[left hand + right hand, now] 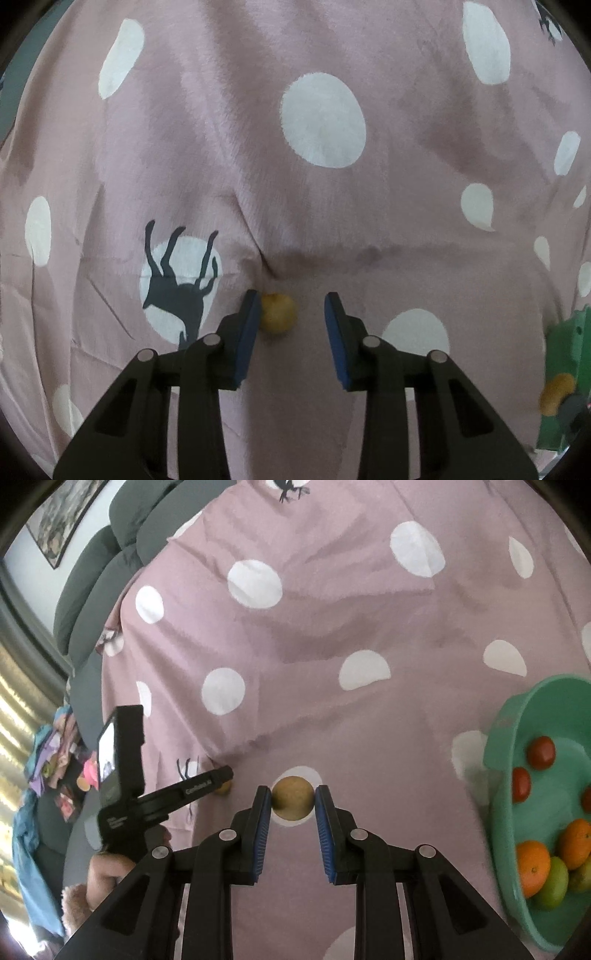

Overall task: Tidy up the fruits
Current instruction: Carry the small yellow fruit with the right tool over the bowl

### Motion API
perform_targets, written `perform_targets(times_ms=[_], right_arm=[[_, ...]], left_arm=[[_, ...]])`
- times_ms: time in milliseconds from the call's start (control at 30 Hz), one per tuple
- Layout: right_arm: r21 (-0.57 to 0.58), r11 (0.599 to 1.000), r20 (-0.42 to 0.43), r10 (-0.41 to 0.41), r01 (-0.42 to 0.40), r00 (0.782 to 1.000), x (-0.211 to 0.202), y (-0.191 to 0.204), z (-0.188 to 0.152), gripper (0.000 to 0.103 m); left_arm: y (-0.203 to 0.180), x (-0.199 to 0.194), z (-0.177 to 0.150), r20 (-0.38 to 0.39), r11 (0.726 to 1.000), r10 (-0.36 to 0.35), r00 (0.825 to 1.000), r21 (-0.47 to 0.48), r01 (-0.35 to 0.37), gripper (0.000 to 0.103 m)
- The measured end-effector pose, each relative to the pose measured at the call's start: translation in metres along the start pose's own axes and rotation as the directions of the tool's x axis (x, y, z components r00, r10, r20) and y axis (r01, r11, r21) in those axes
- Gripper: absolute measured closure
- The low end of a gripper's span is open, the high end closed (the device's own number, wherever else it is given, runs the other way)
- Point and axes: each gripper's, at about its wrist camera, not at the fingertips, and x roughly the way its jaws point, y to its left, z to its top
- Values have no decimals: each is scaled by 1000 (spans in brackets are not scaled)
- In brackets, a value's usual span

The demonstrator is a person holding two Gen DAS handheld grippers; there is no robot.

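Both views are evenly lit by soft, dim daylight with muted colours. In the right wrist view the brightest patch is the striped glare at the far left edge. Shadows are faint: a soft smudge ahead of the left gripper (291, 308) along a crease in the cloth (221, 110). Fisheye bending curves the dots and darkens the corners. The bowl (498, 738) right of the right gripper (292, 799) looks slightly smeared.

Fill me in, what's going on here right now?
A person is sorting fruit on a pink dotted bedsheet. The right gripper is shut on a small brown fruit. The left gripper is open around another brown fruit. A teal basin already holds oranges, tomatoes and green fruit.
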Motion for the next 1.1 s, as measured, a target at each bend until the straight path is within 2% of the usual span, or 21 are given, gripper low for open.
perform_targets(times_ms=[33, 167, 233, 267, 333, 433, 533, 667, 833, 900, 1000, 1100], right_arm=[[9, 1000, 1, 6, -6, 1000, -1, -3, 0, 78], [24, 1000, 11, 5, -5, 1000, -9, -7, 1, 78], [19, 1000, 28, 5, -6, 1000, -14, -7, 1, 78], [20, 1000, 33, 7, -8, 999, -16, -7, 1, 78], [29, 999, 40, 13, -14, 999, -19, -9, 2, 78], [37, 999, 47, -3, 2, 999, -21, -14, 3, 78], [44, 999, 62, -6, 3, 998, -26, -17, 6, 78], [42, 999, 94, -7, 3, 996, -38, -21, 9, 78], [46, 999, 157, -26, 19, 987, -63, -29, 12, 78], [43, 999, 193, -40, 32, 980, -77, -33, 12, 78], [31, 996, 251, -89, 84, 964, -99, -40, 13, 78], [36, 990, 304, -142, 138, 942, -120, -51, 12, 78]], left_arm=[[-3, 5, 0, -22, 1000, 8, 1000, 7, -8, 67], [-18, 10, -3, 2, 995, 58, 998, 85, -58, 68], [-18, 13, -5, 3, 995, 68, 998, 68, -68, 78], [-14, 19, -6, -24, 998, 55, 998, 41, -54, 78], [-11, 21, -9, -7, 1000, 15, 1000, 26, -15, 78], [-10, 19, -12, 2, 1000, 13, 1000, 6, -13, 78], [-11, 13, -19, -10, 999, -44, 999, -16, 44, 78], [-26, -22, -26, 83, 998, -57, 995, 30, 54, 78], [-51, -78, -44, 186, 985, -149, 971, 110, 130, 78], [-67, -99, -53, 220, 976, -192, 957, 145, 162, 78], [-86, -121, -60, 262, 959, -255, 931, 192, 209, 78], [-110, -130, -65, 280, 948, -288, 916, 215, 233, 78]])
